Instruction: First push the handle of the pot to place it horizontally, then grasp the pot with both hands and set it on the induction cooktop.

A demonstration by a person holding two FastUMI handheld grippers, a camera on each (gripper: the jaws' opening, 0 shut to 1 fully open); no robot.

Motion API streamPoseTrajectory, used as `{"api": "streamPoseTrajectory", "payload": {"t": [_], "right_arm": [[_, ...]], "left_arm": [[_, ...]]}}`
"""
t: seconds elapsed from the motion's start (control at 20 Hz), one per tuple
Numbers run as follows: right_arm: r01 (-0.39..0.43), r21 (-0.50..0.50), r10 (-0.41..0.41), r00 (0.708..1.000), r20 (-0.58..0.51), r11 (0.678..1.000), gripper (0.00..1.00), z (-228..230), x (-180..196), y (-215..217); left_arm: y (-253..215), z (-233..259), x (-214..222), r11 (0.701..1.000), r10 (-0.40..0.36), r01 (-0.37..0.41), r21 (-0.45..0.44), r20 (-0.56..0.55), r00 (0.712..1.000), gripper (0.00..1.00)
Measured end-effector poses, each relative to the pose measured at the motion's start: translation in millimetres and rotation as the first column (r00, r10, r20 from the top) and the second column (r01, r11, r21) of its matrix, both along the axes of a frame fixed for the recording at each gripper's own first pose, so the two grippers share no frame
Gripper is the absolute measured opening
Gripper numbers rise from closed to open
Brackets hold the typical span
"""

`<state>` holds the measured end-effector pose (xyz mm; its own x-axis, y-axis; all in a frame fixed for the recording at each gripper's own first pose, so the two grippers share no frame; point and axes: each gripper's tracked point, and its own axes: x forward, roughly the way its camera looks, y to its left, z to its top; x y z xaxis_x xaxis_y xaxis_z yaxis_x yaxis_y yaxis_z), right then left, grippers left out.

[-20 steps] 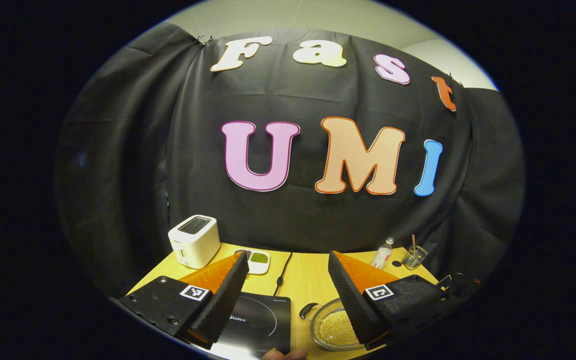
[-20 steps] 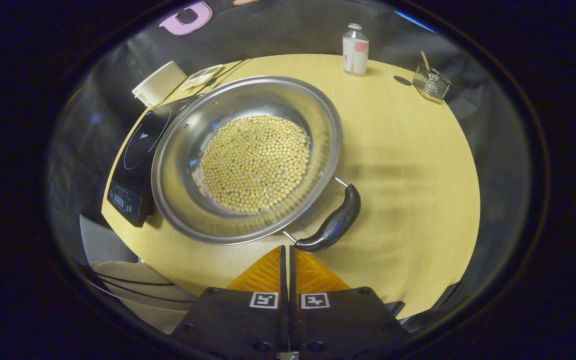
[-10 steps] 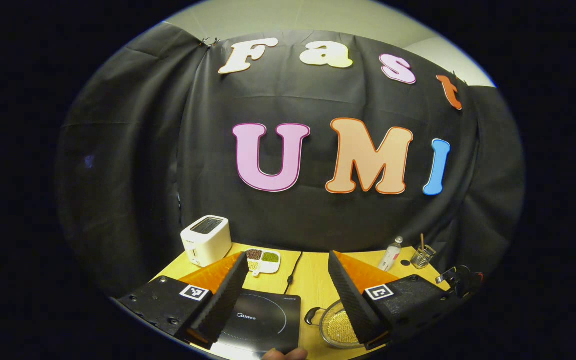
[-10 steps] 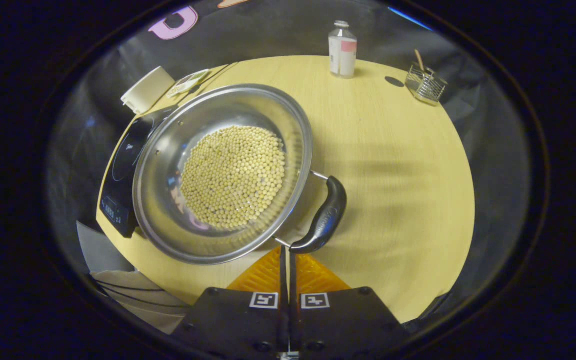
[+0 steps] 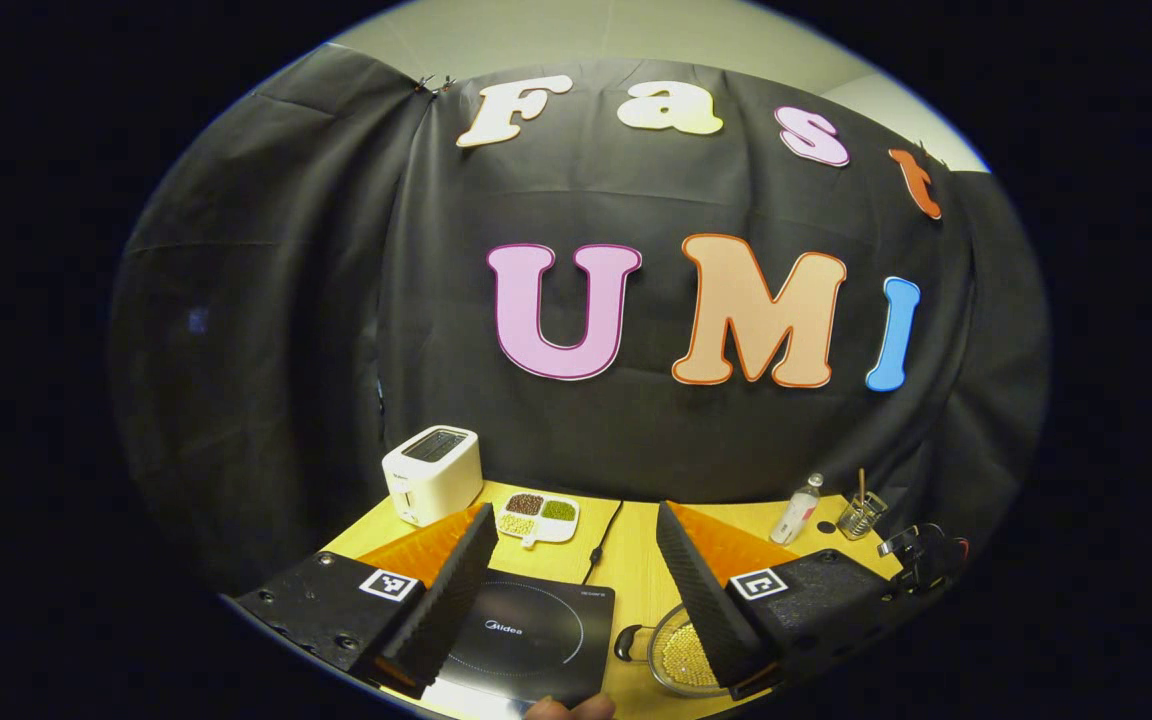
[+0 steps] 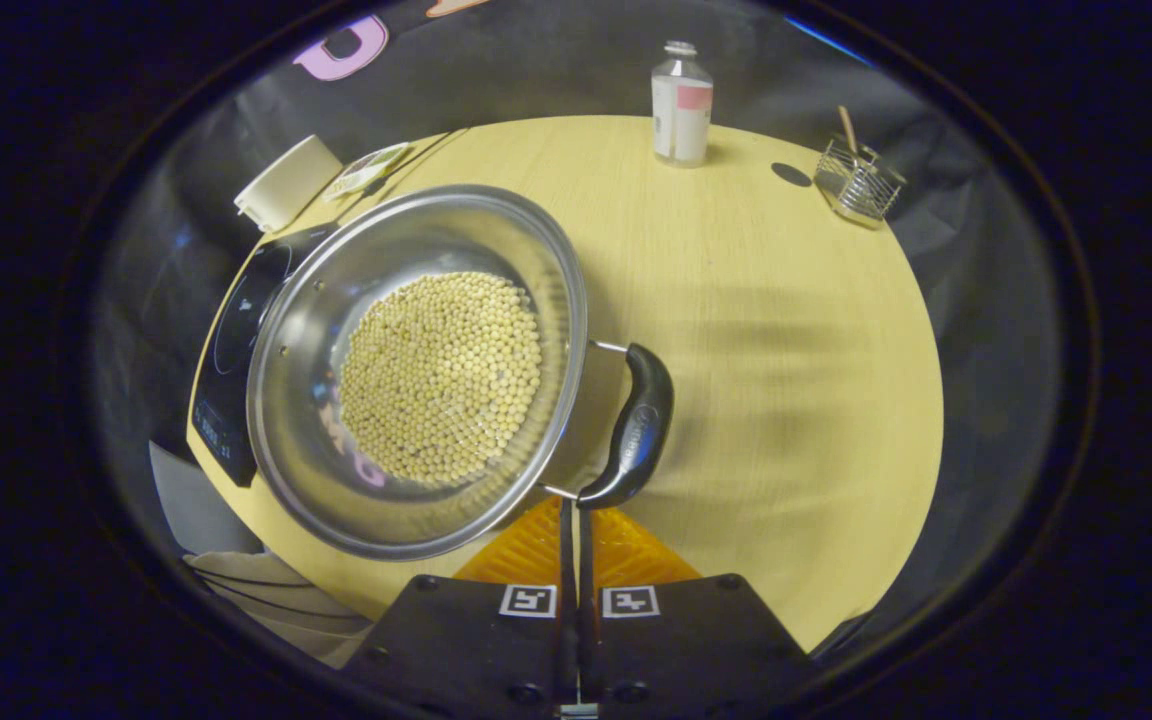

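Stage: the first step, turning the pot by its handle, looks under way and not clearly finished.
Right tool (image 6: 576, 505): fingers closed flat together, gripping nothing, their tips at the near end of the curved black handle (image 6: 634, 425) (I cannot tell if they quite touch it).
Pot: the round stainless-steel pot of pale yellow beans (image 6: 416, 365) sits on the light wooden tabletop (image 6: 786, 330), just beside the flat black induction cooktop (image 6: 236, 340), whose edge its rim hides from this angle; its second handle (image 5: 628, 640) shows in the left gripper view.
Left tool (image 5: 576, 590): fingers spread wide apart, empty, held above the cooktop and the pot.
Done: nothing I can confirm as complete.
Left: squaring the handles if needed, one tool on each handle, then the lift across onto the cooktop.
Bystanders: white toaster (image 5: 433, 472), divided white dish of beans (image 5: 539, 515), clear bottle (image 6: 681, 102), wire holder (image 6: 858, 185).
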<state>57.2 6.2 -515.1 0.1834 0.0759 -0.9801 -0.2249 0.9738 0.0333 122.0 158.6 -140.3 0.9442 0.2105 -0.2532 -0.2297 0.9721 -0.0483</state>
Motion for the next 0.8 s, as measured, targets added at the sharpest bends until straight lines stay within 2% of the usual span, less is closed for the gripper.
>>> {"api": "streamPoseTrajectory", "payload": {"t": [0.1, 0.15, 0.2, 0.45, 0.65, 0.7, 0.8], "right_arm": [[-0.004, 0.002, 0.004, 1.000, 0.002, 1.000, 0.00, -1, 5, -1], [-0.006, 0.004, 0.006, 1.000, 0.003, 1.000, 0.03, -2, 7, -2], [-0.005, 0.006, 0.005, 1.000, 0.000, 1.000, 0.00, -4, 9, -3], [0.006, 0.008, -0.006, 1.000, 0.005, 1.000, 0.03, -6, 15, -5], [0.007, -0.011, -0.007, 0.999, 0.033, 1.000, 0.00, -2, 16, -9], [0.004, -0.018, -0.003, 0.999, 0.049, 1.000, 0.05, -1, 18, -10], [0.008, -0.041, -0.005, 0.997, 0.072, 0.999, 0.08, 6, 17, -14]], "left_arm": [[0, -2, 0, 1.000, 0.010, -0.010, 0.000, -0.008, 1.000, 0.98], [0, -4, 0, 1.000, 0.015, -0.015, 0.000, -0.011, 1.000, 0.98], [0, -5, -1, 1.000, 0.018, -0.018, -0.001, -0.015, 1.000, 0.96], [-8, -18, 2, 1.000, 0.009, -0.010, -0.007, -0.048, 0.999, 0.98], [-21, -48, 5, 0.998, -0.024, 0.017, -0.062, -0.122, 0.992, 0.98], [-26, -57, 6, 0.996, -0.040, 0.028, -0.083, -0.145, 0.989, 0.96], [-38, -83, 4, 0.990, -0.082, 0.053, -0.134, -0.217, 0.973, 0.98]]}}
